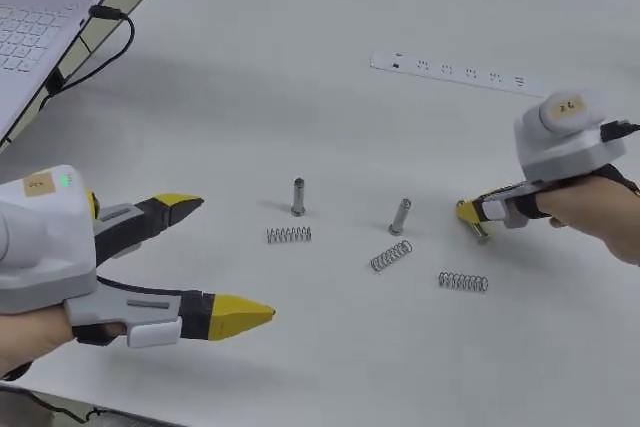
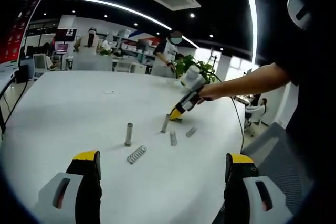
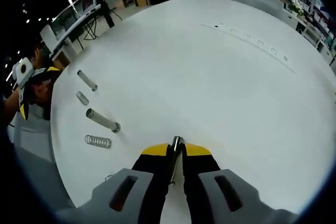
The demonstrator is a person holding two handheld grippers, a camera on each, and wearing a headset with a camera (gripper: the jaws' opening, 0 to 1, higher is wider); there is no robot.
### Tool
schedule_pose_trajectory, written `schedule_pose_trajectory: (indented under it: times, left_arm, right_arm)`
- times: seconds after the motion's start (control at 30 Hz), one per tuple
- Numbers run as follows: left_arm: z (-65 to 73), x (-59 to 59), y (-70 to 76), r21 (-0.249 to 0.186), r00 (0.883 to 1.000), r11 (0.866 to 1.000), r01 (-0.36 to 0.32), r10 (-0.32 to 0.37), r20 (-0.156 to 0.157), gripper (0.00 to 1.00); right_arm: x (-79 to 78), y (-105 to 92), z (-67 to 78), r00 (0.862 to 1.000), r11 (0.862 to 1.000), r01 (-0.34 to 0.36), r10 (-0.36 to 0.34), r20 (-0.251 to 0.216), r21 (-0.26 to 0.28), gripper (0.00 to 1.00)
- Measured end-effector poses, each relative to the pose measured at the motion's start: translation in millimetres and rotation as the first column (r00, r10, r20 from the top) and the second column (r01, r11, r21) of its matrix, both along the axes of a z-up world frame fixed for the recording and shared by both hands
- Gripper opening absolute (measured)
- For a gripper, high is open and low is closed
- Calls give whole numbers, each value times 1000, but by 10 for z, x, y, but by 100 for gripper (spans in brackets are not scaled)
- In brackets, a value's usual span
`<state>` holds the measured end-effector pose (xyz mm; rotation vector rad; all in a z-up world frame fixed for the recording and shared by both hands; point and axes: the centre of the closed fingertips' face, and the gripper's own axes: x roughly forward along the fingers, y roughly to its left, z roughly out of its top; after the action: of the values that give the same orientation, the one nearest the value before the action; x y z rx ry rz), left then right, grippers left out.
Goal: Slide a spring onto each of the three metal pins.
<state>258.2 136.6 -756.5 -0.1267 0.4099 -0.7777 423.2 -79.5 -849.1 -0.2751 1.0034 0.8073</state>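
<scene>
Head view: the left gripper (image 1: 235, 259), lower left, holds its yellow-tipped jaws wide apart with nothing between them. The right gripper (image 1: 470, 215) sits at mid right. At centre a silver metal pin (image 1: 298, 196) stands upright on the white table (image 1: 300, 97), a second silver pin (image 1: 400, 216) to its right, with coiled wire springs (image 1: 289, 235) lying loose below them.

Left gripper view: the jaws stand spread at the bottom.

Right gripper view: at bottom centre the jaws are clamped on a third slim silver pin (image 3: 176, 144).

Desk (image 1: 300, 47): smooth matt white w/ slight sheen. Upright pin (image 1: 298, 196), leaning pin (image 1: 400, 216), held pin (image 3: 175, 156): bright polished metal. Springs (image 1: 289, 235): thin shiny wire. Left gripper (image 1: 236, 259) & right gripper (image 1: 470, 215): matt grey/white plastic shells, yellow jaws semi-gloss. Power strip (image 1: 458, 73): white plastic.
</scene>
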Motion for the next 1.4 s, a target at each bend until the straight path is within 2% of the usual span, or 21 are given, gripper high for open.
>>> schedule_pose_trajectory:
  times: [0.17,0.37,0.53,0.8,1.13,1.4]
  left_arm:
    - [-1,2,-12,-3,1000,1000,3,-3,5,95]
    - [-13,-4,3,-1,1000,1000,-2,2,-6,96]
    - [1,-9,5,-11,1000,1000,-3,3,-2,94]
    - [-1,-13,-20,-12,1000,1000,2,-3,-4,94]
    - [30,-12,-60,-16,1000,1000,15,-15,0,92]
    - [53,-28,-94,-13,1000,1000,27,-27,3,90]
  right_arm:
    - [-15,9,3,1000,1000,20,-19,-23,17,6]
    - [-42,-9,11,1000,1000,14,-14,-8,7,6]
    - [-51,-33,51,999,999,37,-37,-7,25,5]
    - [-82,-43,117,999,999,23,-24,25,42,5]
    - [-152,-75,217,997,992,58,-64,52,109,5]
    - [-165,-112,271,994,991,59,-69,81,119,5]
